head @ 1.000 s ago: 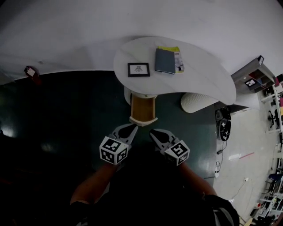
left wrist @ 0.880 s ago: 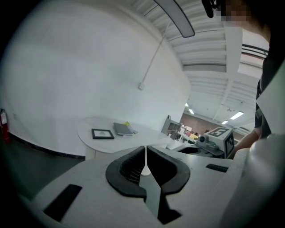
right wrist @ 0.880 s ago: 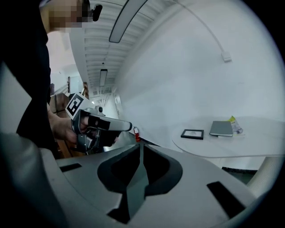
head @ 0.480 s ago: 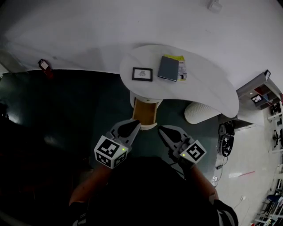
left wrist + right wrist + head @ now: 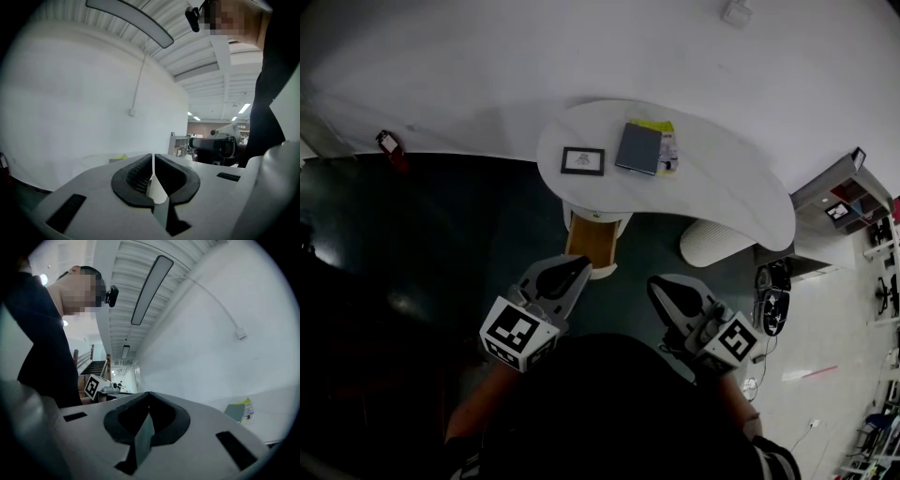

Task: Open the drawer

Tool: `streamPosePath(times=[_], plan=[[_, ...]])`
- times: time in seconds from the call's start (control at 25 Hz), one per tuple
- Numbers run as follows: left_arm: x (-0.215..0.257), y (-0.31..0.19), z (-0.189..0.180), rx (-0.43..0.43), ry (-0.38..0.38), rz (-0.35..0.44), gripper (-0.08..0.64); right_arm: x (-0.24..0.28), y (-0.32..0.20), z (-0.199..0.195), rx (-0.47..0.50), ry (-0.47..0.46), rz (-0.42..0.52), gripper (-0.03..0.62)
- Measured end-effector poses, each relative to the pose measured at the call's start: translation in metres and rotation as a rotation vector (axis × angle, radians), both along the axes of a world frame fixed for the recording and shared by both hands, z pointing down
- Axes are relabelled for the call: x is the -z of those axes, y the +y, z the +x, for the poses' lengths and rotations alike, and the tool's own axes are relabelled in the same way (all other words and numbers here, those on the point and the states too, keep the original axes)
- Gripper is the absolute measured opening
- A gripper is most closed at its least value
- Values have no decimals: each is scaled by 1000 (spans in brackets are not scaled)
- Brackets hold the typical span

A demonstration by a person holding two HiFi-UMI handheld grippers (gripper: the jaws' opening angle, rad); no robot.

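Under the white curved table (image 5: 727, 192) a drawer (image 5: 590, 242) with a wooden inside stands pulled out towards me. My left gripper (image 5: 579, 266) hangs just in front of the drawer's front edge, a little to its left and apart from it. Its jaws are shut with nothing between them, as the left gripper view also shows (image 5: 153, 157). My right gripper (image 5: 660, 285) is held to the right of the drawer, clear of it. Its jaws meet at the tips and hold nothing (image 5: 149, 393). Both gripper views look level at the white wall.
On the table lie a small framed picture (image 5: 582, 161), a grey notebook (image 5: 637, 148) and a yellow leaflet (image 5: 668, 141) under it. A white ribbed round object (image 5: 717, 246) stands on the dark floor under the table's right part. Shelves (image 5: 836, 202) stand at the right.
Both grippers have come up towards my head and look larger. They have drawn back from the drawer and spread further apart. The drawer stays pulled out.
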State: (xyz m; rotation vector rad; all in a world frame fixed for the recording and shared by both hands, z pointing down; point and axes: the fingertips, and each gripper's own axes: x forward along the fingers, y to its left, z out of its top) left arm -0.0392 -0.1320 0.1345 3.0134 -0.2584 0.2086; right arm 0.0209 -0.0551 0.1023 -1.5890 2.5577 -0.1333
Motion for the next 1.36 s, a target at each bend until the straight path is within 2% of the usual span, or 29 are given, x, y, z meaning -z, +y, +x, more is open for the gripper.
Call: streamPosePath(times=[0.32,0.48,0.68,1.36], plan=[[14,9,2,-32,-2,30,26,10,4,-3,-16,-17,17,17],[16,6,0,-20,4,14,26,9,3,-4,-16,-18,10,17],[14,5,1,-23,-14,31,26,3,0,0,-26,-25,-1,17],[-2,-4,5,-22,-40,-12,26,-10,-9,2,-21,-39,-30,17]])
